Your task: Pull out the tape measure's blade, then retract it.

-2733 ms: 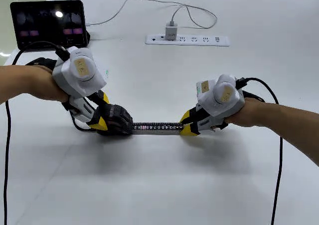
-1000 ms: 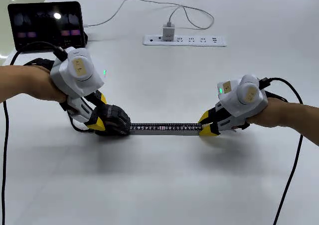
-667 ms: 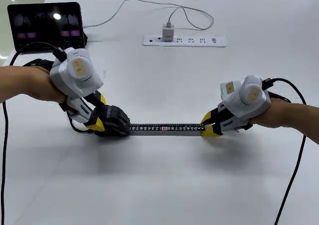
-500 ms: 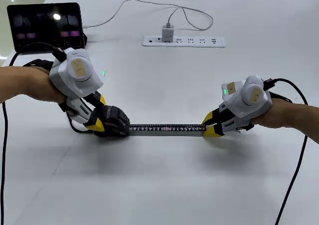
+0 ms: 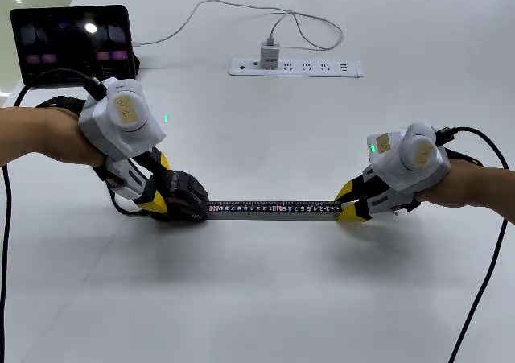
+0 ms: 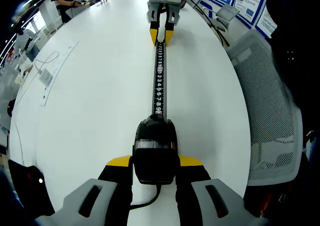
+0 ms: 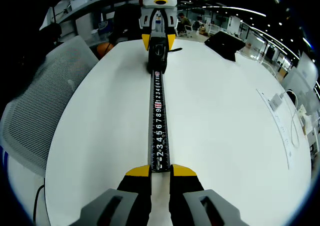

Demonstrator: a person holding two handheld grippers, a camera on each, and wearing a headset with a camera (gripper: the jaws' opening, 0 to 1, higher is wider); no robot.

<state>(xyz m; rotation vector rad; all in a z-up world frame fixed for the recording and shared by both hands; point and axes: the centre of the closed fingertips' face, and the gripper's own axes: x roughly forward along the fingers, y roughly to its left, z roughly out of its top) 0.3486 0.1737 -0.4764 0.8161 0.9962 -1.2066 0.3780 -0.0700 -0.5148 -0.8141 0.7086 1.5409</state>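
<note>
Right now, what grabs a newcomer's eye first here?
A tape measure blade lies stretched across the white table between two grippers. The left gripper clamps the black case; the right gripper pinches the blade's tip. Behind sit a power strip and a dark tablet.

Table point(image 5: 257, 299) gleams glossy, tape case point(image 6: 155, 146) matt (blade point(image 7: 159, 121) smooth).

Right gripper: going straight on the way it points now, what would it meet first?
Following the blade in its jaws, the right gripper would likely meet the tape measure case, held by the left gripper.
</note>
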